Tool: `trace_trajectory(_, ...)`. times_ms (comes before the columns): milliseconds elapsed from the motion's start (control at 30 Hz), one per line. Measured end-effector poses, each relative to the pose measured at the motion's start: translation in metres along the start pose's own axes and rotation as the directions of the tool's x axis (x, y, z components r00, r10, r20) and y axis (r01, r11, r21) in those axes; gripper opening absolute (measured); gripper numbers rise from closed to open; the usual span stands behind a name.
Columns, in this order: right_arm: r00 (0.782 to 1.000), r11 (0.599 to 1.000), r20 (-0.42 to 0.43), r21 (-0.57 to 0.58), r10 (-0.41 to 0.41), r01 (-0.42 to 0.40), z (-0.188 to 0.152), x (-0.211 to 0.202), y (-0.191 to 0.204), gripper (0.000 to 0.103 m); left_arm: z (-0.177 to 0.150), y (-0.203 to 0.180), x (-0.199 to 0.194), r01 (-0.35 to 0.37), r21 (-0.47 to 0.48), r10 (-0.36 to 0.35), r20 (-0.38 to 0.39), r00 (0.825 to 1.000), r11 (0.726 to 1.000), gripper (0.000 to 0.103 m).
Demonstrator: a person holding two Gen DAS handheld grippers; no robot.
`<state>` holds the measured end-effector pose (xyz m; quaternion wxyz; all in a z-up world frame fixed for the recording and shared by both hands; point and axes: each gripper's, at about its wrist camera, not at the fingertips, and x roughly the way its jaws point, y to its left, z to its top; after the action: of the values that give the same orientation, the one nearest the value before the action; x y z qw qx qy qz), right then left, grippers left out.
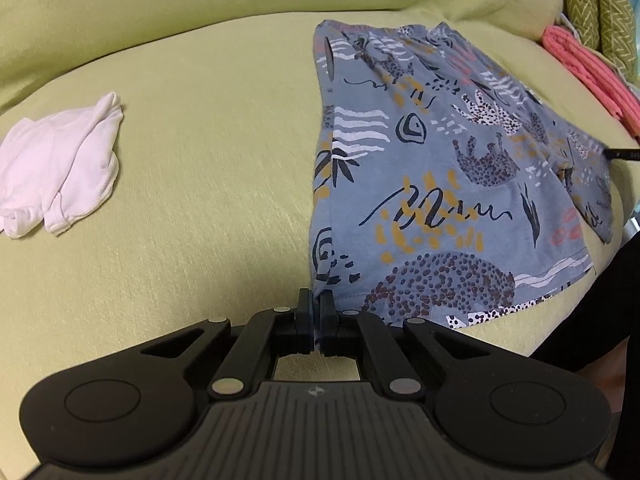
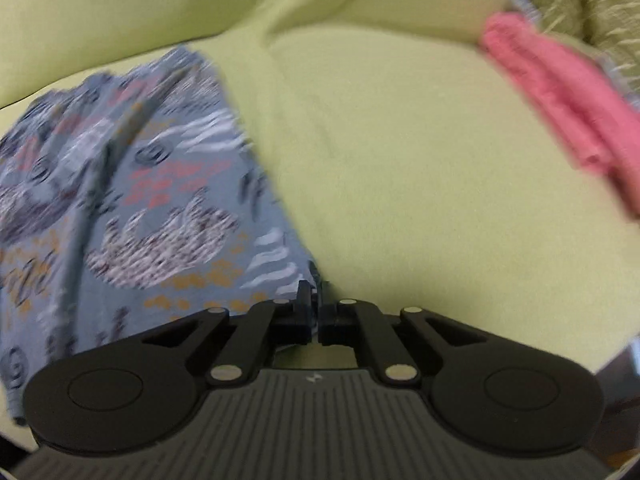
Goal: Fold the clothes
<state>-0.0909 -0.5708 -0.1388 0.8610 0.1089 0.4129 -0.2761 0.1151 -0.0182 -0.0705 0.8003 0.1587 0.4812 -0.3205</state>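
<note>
On green sofa cushion (image 1: 200, 160): grey-blue printed garment (image 1: 420, 168) laid flat, elastic waistband at far edge toward backrest, hem at near edge.

View differences:
- Left wrist cam, sharp. Shows crumpled white garment (image 1: 60, 168) well apart to left of printed one; neither item's left side seen from other cam. Also shows pink folded cloth (image 1: 588, 76) at far right, patterned olive pillows (image 1: 600, 12) behind it, and a thin black tip (image 1: 622, 155) entering from right edge at garment's right side, likely other gripper, can't confirm. Dark sleeve or clothing (image 1: 592, 312) at lower right.
- Right wrist cam, motion-blurred. Printed garment (image 2: 132, 200) fills left half; bare cushion (image 2: 420, 180) to right; pink cloth (image 2: 560, 112) far right, pillow beyond, blurred.

Garment vs jaws:
- Left gripper (image 1: 317, 316): jaws closed, pinching near-left hem corner of printed garment; fabric edge visible betw. pads.
- Right gripper (image 2: 316, 312): jaws closed on garment's near-right edge; sliver of fabric seen betw. fingers. Rest of garment runs away up-left from grip.

Pose: both grippers angled steeply down toward cushion, fingers pointing fwd toward backrest, one at each near corner. Hands themselves not visible.
</note>
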Motion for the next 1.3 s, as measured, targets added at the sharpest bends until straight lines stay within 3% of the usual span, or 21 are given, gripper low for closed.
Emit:
trace_trajectory(233, 0.998, 0.998, -0.018, 0.036, -0.055, 0.056, 0.000, 0.002, -0.008, 0.001, 0.000, 0.000, 0.001, -0.003, 0.004, 0.003, 0.010, 1.000, 1.000, 0.003)
trace_trajectory(367, 0.995, 0.996, -0.034, 0.014, -0.089, 0.089, 0.002, 0.003, -0.002, 0.002, -0.001, 0.006, -0.001, 0.004, -0.029, -0.003, 0.017, 1.000, 1.000, 0.011)
trace_trajectory(467, 0.988, 0.988, 0.018, 0.001, -0.152, 0.152, 0.001, -0.015, 0.008, 0.014, -0.002, 0.011, -0.008, 0.006, -0.039, -0.004, 0.034, 0.999, 0.999, 0.020)
trace_trajectory(533, 0.986, 0.988, 0.074, -0.032, -0.151, 0.154, -0.001, -0.035, 0.020, 0.015, -0.001, 0.015, -0.016, 0.010, -0.035, -0.008, 0.056, 0.998, 0.999, 0.022)
trace_trajectory(667, 0.988, 0.991, 0.153, -0.122, -0.033, 0.052, -0.014, -0.080, 0.069, 0.018, 0.005, 0.023, -0.031, 0.020, -0.030, -0.016, 0.110, 0.994, 0.999, 0.026)
trace_trajectory(767, 0.979, 0.976, 0.171, -0.207, 0.109, -0.072, -0.027, -0.099, 0.124, 0.031, 0.011, 0.028, -0.042, 0.016, -0.017, -0.013, 0.147, 0.989, 1.000, 0.026)
trace_trajectory(900, 0.932, 0.899, 0.137, -0.341, 0.337, -0.275, -0.044, -0.122, 0.209, 0.031, 0.012, 0.037, -0.052, 0.023, -0.004, -0.022, 0.175, 0.984, 1.000, 0.029)
trace_trajectory(1067, 0.851, 0.727, 0.058, -0.552, 0.522, -0.408, -0.062, -0.135, 0.324, 0.033, 0.015, 0.058, -0.058, 0.031, -0.007, -0.029, 0.196, 0.980, 0.999, 0.045)
trace_trajectory(1200, 0.814, 0.621, -0.004, -0.644, 0.581, -0.446, -0.071, -0.134, 0.407, 0.036, 0.025, 0.077, -0.056, 0.038, -0.015, -0.033, 0.213, 0.976, 0.999, 0.051)
trace_trajectory(1267, 0.808, 0.577, -0.020, -0.689, 0.589, -0.438, -0.078, -0.133, 0.444, 0.036, 0.029, 0.083, -0.055, 0.038, -0.009, -0.035, 0.227, 0.973, 0.999, 0.052)
trace_trajectory(1300, 0.814, 0.578, -0.024, -0.692, 0.580, -0.433, -0.078, -0.130, 0.458, 0.036, 0.031, 0.086, -0.054, 0.039, -0.005, -0.036, 0.233, 0.972, 0.999, 0.052)
